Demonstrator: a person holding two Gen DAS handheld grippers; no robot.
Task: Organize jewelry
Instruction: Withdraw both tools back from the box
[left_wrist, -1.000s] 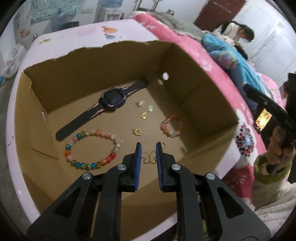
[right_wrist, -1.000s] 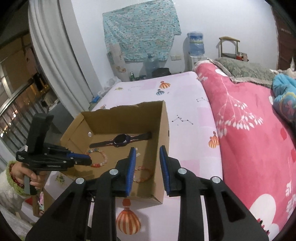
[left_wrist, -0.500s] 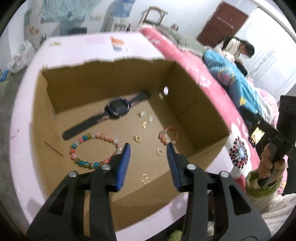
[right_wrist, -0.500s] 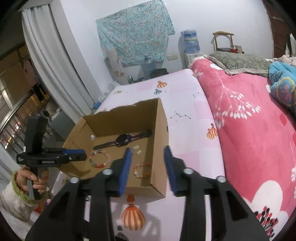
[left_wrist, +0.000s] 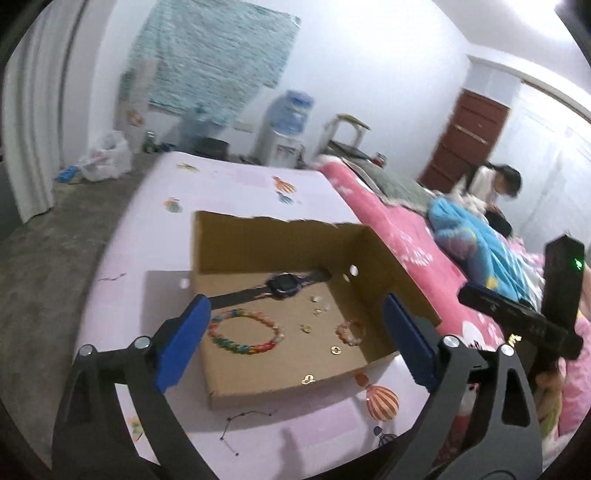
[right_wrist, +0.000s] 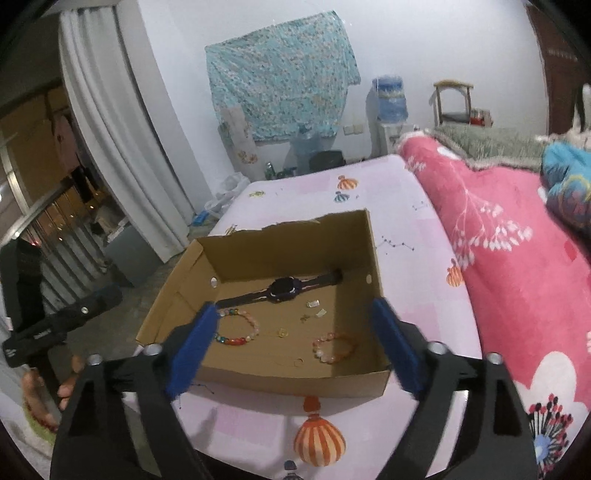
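Cardboard box (left_wrist: 229, 384) is sitting open-topped on the pink printed bedsheet (left_wrist: 229, 184), with the jewelry lying loose on its floor. Dark smartwatch (left_wrist: 284, 286) is lying stretched out near the far wall. Multicoloured bead bracelet (left_wrist: 243, 332) is lying just in front of the watch strap, toward the left side. Smaller pink bead bracelet (left_wrist: 350, 332) is resting toward the right wall. Several small gold pieces are lying scattered between the two bracelets; one gold butterfly-shaped charm (left_wrist: 308, 378) is sitting close to the near wall.

Left gripper (left_wrist: 295, 339) is hovering above the near edge of the box, jaws opening wide, nothing between the blue pads (left_wrist: 181, 343). Right gripper (right_wrist: 291, 347) is doing likewise from its side: jaws opening, pads apart, gripping nothing. Each gripper is showing at the edge of the other's view, carried in a hand (right_wrist: 68, 384).
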